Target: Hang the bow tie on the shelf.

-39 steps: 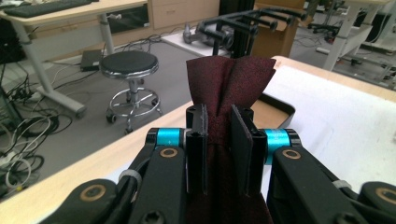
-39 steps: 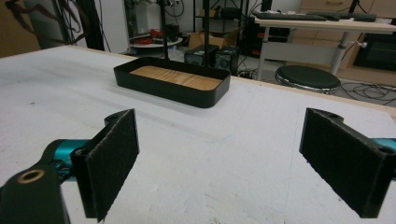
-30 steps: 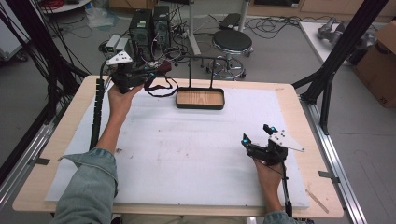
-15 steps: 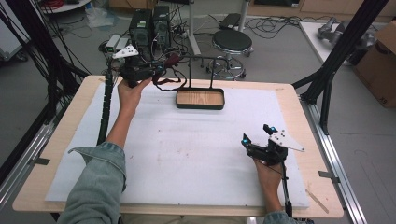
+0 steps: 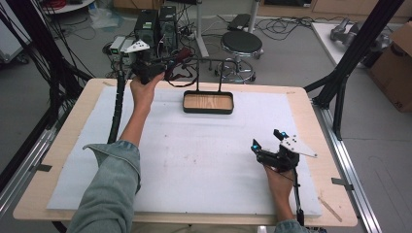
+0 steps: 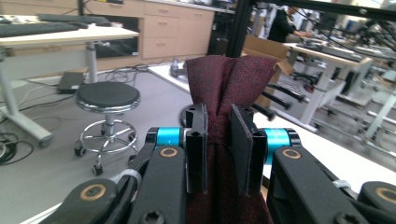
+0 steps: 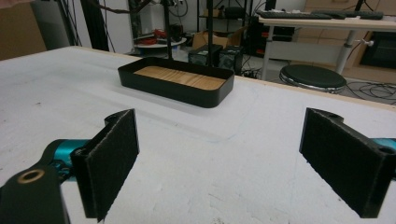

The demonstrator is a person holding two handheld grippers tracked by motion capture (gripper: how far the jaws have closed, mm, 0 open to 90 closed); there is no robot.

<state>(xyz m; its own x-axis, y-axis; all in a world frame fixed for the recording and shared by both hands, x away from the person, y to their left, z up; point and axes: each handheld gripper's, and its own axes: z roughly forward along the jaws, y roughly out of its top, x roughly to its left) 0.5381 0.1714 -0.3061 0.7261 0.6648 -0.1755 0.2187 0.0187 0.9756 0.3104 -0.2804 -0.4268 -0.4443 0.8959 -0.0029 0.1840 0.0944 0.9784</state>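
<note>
Left gripper (image 6: 218, 149): clamped on dark red cloth (image 6: 227, 79), raised beside rack (image 5: 208, 82); hanging likely next. Right gripper (image 7: 233, 158): agape, idle.

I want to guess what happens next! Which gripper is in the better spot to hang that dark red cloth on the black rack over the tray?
Probably the left gripper. It already pinches the dark red cloth right beside the rack. The right gripper is open, low, far from the tray.
</note>
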